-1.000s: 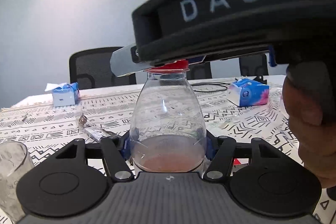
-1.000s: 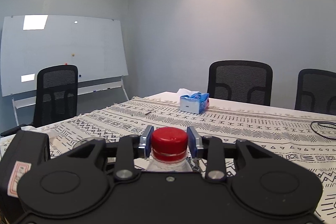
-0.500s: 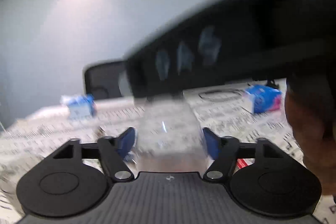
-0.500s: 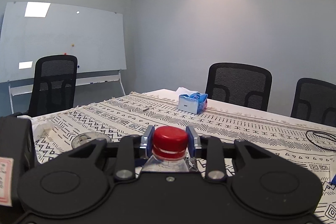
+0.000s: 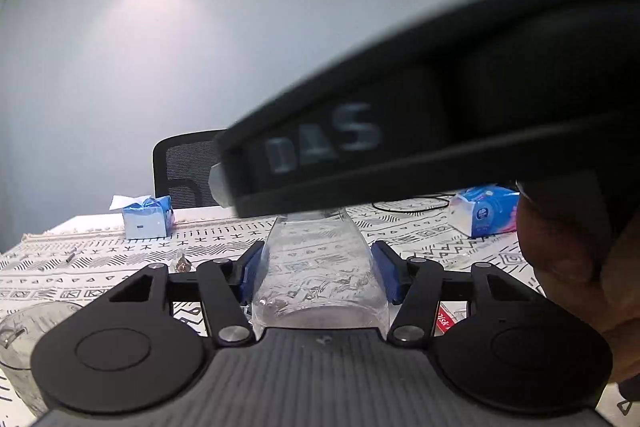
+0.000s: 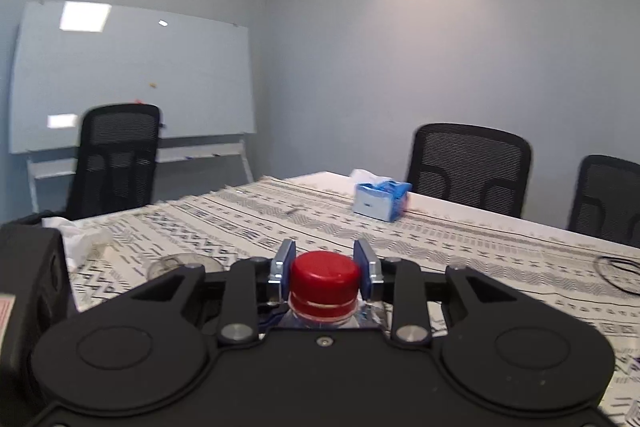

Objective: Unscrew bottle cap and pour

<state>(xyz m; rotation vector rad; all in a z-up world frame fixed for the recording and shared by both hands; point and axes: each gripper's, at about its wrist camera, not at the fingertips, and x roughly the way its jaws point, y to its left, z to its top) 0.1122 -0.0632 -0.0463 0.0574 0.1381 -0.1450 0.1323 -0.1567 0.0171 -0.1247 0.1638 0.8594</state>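
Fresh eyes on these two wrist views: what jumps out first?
In the right wrist view, the red cap sits dead centre, pinched between the right gripper pads. In the left wrist view, the clear bottle stands between the left gripper blue pads, with the other gripper's blurred black body filling the upper right. Behind, a blue tissue box sits on the patterned tablecloth.
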